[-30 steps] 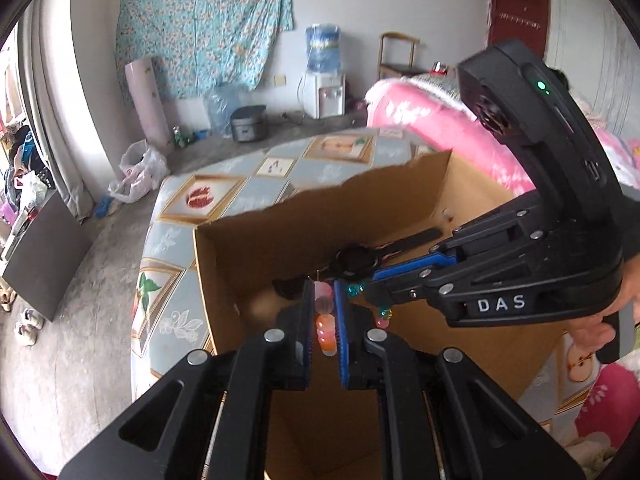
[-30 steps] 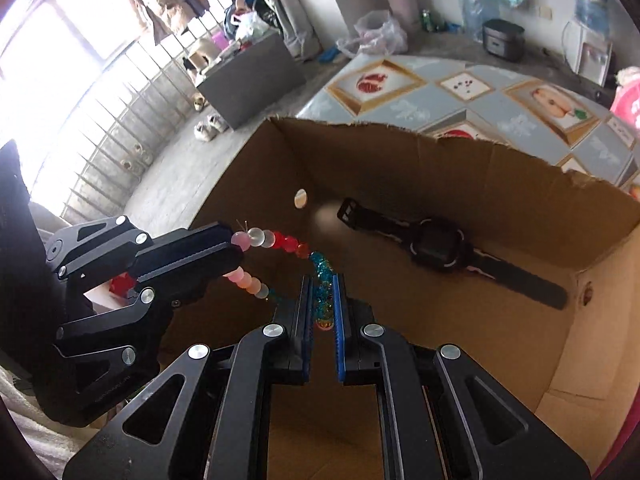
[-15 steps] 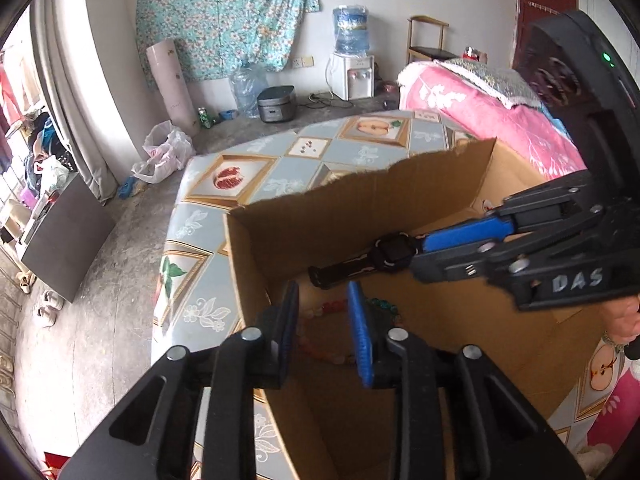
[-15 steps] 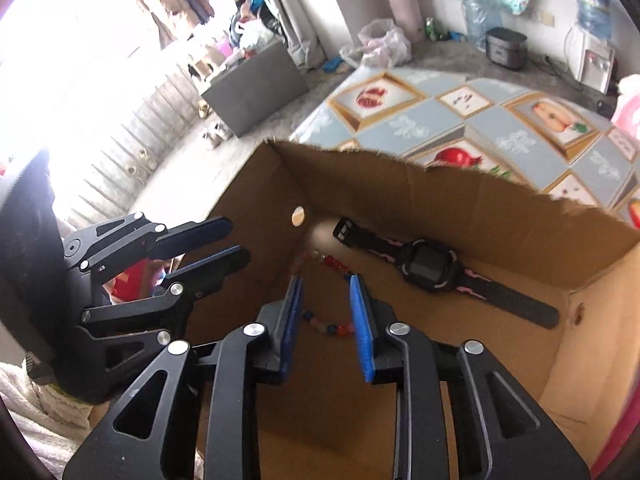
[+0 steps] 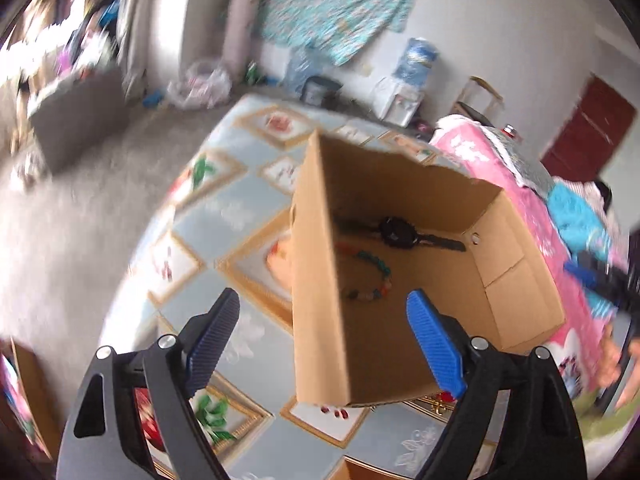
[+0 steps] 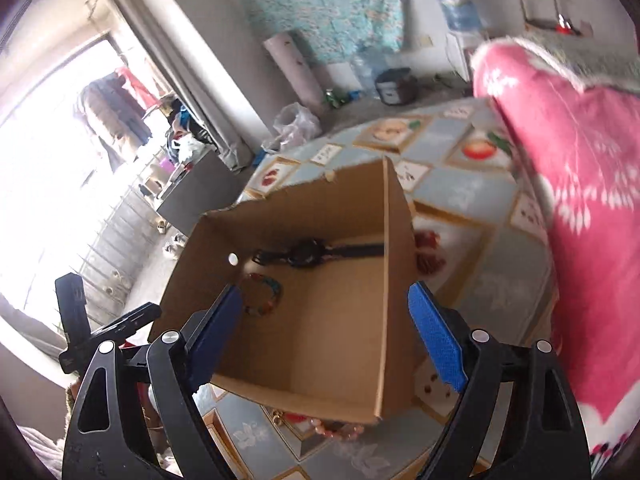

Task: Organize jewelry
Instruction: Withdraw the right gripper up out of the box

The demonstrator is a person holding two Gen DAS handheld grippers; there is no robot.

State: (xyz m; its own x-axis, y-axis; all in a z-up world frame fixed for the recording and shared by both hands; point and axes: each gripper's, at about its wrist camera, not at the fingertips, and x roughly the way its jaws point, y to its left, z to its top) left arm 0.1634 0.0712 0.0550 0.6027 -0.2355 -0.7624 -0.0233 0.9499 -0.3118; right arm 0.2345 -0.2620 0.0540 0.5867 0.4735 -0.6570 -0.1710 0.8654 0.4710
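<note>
Left wrist view | left gripper (image 5: 324, 344) fingers wide apart, empty; right gripper (image 6: 326, 340) likewise | bead bracelet (image 5: 370, 272) lay beside watch (image 5: 396, 232) inside cardboard box (image 5: 316, 280) on bench (image 5: 224, 216) | step: placement apparently done; next: find remaining jewelry, perhaps beads (image 6: 340, 428) by box.

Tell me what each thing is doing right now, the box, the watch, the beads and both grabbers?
Cardboard box: open on top, standing on the table.
Watch: lying flat in the box, strap stretched out.
Bead bracelet: lying loose on the box floor, near the watch.
Left gripper: open, holding nothing.
Right gripper: open, holding nothing.
</note>
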